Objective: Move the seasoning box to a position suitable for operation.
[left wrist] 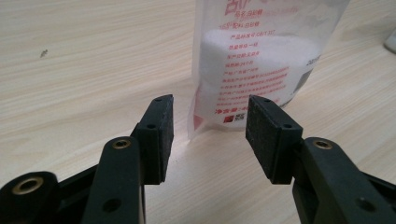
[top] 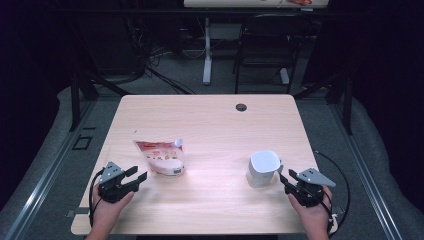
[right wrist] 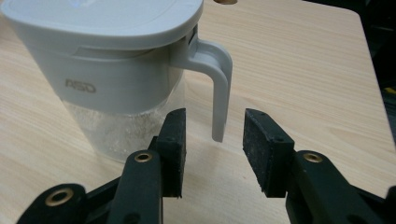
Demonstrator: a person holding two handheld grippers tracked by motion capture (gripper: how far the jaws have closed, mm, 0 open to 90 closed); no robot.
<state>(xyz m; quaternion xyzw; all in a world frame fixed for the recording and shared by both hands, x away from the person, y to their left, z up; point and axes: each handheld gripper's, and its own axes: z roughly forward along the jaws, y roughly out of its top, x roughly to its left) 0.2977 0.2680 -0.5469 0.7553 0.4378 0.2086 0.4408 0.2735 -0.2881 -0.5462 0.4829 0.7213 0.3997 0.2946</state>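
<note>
White jug [top: 263, 168] stands right of table [top: 210, 120] centre, its top cropped in the right gripper view; pouch [top: 161, 157] stands left, print unreadable. We note left gripper [top: 141, 176] and right gripper [top: 282, 178] jaws apart, empty.

Two hands come in from the bottom of the high view, one at each near corner. The left hand [top: 107, 207] holds the left gripper [top: 141, 174], which points up and to the right with its jaws wide apart and nothing between them. The right hand [top: 314, 216] holds the right gripper [top: 286, 178], which points up and to the left, its jaws also spread and empty. A cable loops out from each gripper, and each carries a grey three-cornered plate on top
</note>
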